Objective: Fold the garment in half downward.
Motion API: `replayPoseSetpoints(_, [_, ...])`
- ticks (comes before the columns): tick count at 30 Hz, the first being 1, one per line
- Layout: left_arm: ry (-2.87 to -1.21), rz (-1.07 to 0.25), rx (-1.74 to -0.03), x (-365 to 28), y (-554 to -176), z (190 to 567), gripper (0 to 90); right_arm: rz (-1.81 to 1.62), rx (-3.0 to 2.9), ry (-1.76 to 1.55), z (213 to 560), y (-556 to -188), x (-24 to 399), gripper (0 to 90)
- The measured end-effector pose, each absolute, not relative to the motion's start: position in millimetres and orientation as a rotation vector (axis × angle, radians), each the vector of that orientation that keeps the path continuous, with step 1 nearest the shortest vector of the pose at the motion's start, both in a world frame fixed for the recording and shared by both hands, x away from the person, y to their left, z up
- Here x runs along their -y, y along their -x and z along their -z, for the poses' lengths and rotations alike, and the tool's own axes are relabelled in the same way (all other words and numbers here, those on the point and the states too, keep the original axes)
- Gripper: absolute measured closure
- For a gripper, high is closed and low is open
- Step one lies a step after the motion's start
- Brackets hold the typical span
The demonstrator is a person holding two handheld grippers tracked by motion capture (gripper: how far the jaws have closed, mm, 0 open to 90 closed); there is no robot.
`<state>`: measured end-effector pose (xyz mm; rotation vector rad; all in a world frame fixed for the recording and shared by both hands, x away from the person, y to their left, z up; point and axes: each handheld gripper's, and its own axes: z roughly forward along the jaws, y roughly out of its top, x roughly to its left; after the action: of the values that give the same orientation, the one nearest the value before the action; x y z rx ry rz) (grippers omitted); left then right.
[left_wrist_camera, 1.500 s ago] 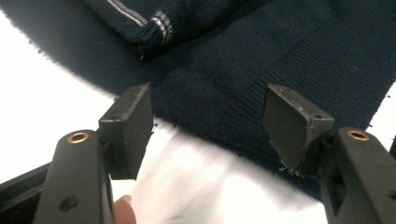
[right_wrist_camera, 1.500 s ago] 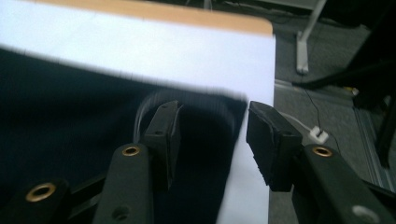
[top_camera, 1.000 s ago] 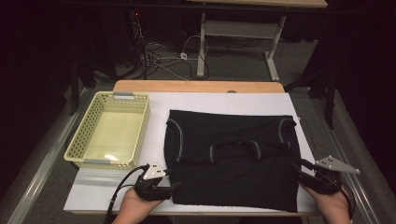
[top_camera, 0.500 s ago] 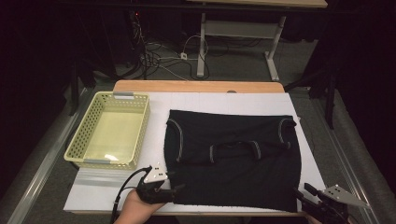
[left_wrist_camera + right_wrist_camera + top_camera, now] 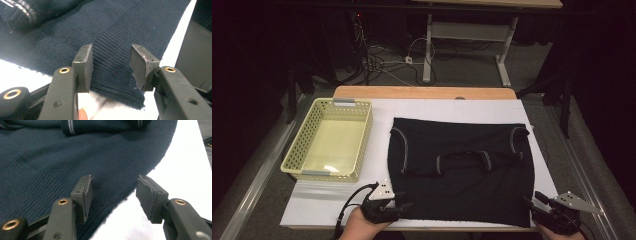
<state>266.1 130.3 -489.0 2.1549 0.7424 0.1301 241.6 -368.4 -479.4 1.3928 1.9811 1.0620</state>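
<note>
**Dark knit garment, flat on white table cover, one gripper at each near corner**

Item: dark navy ribbed knit garment (image 5: 462, 170) with pale-striped cuffs, spread flat on the white-covered table (image 5: 377, 115), its sleeves folded across the middle. It occupies the centre and right of the cover; its hem runs along the near edge, toward the person.

Left gripper (image 5: 398, 207): black, two-jawed, held in the person's left hand at the garment's near left corner. In the left gripper view its jaws stand apart astride the ribbed hem corner, the cloth lying between them; neither pad (image 5: 88, 62) visibly presses the knit. The jaws have just been closing.

Right gripper (image 5: 532, 204): black, carrying a grey three-cornered plate, at the garment's near right corner. In the right gripper view its jaws are spread; one sits over the knit, the other over bare white cover, with the curved hem edge passing between them. The jaws have just been opening, with nothing pinched.

Also present: pale yellow perforated plastic basket (image 5: 298, 150), on the table left of the garment, well apart from both grippers.
</note>
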Motion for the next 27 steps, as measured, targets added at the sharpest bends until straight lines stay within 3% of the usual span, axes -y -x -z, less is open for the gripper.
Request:
replayPoseSetpoints(6, [-2.197, -0.122, -0.703, -126, -264, 490, 55.0, -1.063, -2.028, -1.378, 482, -239, 367, 54.8])
replayPoseSetpoints(11, [-2.203, -0.132, -0.706, -125, -263, 491, 67.3, -1.065, -2.051, -1.365, 485, -233, 366, 59.3])
replayPoseSetpoints(17, [-2.219, -0.148, -0.689, -123, -264, 491, 85.3, -1.070, -2.095, -1.347, 484, -231, 365, 85.6])
replayPoseSetpoints(27, [-2.178, -0.114, -0.662, -136, -262, 475, 86.3, -1.075, -2.027, -1.271, 469, -213, 370, 87.4])
